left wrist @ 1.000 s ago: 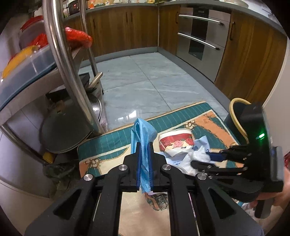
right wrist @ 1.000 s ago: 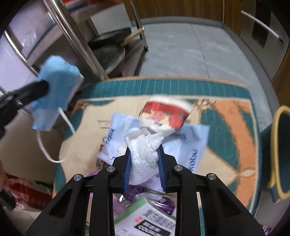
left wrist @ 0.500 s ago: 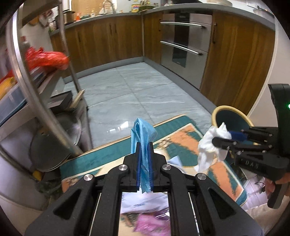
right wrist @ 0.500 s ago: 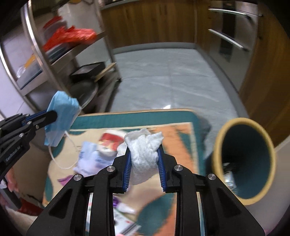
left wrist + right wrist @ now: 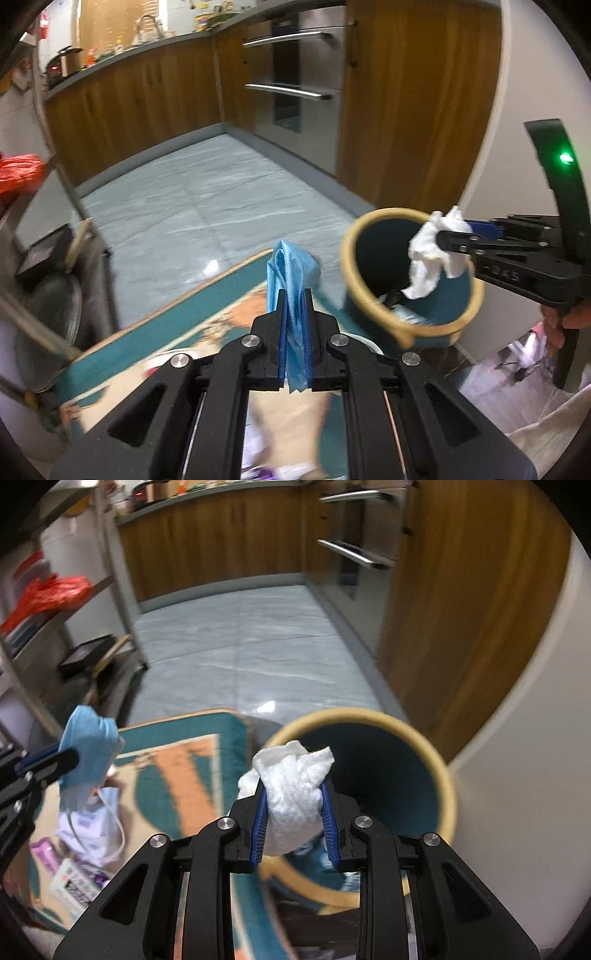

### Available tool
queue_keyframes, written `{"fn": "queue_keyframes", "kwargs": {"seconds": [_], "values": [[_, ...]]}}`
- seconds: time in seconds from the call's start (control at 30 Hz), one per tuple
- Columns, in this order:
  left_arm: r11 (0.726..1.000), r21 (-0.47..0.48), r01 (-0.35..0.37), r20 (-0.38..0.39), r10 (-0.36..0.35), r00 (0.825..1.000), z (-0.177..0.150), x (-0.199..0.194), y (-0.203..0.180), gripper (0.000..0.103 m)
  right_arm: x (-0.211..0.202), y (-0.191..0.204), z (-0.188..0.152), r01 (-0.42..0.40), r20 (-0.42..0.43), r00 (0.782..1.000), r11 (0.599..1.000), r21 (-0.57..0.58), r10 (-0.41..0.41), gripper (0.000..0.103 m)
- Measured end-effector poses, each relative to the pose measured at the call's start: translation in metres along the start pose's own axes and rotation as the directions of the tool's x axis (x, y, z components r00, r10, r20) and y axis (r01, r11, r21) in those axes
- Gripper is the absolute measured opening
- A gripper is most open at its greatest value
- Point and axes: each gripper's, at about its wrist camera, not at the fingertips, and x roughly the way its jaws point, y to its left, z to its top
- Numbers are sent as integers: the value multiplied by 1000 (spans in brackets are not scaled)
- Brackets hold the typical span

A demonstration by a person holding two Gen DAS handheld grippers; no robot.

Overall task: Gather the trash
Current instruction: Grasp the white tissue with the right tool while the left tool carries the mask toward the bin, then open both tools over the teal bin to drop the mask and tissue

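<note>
A: Left gripper [image 5: 294, 328]?
B: Fingers nearly closed, clamped on a blue face mask [image 5: 291, 266]. It stands up between them, long axis vertical in frame, lower centre, over the rug [image 5: 192, 314]. Ear loop dangles in the right wrist view.

A: Right gripper [image 5: 294, 812]?
B: Fingers partly closed, pinching a crumpled white tissue [image 5: 291, 775]; the wad bulges above the tips, bottom centre. In the left wrist view it comes in from the right edge, roughly level, with the tissue hanging over the bin's mouth.

A: Bin?
B: Teal trash bin [image 5: 443, 302] with a tan rim, centre right, some litter inside.

A: Around?
B: Wrappers [image 5: 85, 853] on the rug lower left, metal rack [image 5: 122, 576] left, wooden cabinets [image 5: 147, 96] behind. Blurry.
</note>
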Motion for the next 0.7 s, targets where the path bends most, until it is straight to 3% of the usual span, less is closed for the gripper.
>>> {"fn": "queue_keyframes", "kwargs": {"seconds": [0.13,0.33,0.6,0.7], "values": [[997,51,63,-9,-63,998,1,24,-40,7,14,-29,-4,58,-33,998,997,47,-57,28],[991,102,84,-59,-78,995,-2,64,-80,7,32,-48,-15,140,-98,986,990,32,-136,28],[989,101,106,-109,-95,989,-3,112,-110,7,41,-74,-26,176,-161,973,982,67,-164,28],[989,104,105,-120,-92,989,-6,116,-113,7,42,-80,-29,158,-178,974,982,106,-137,28]]}}
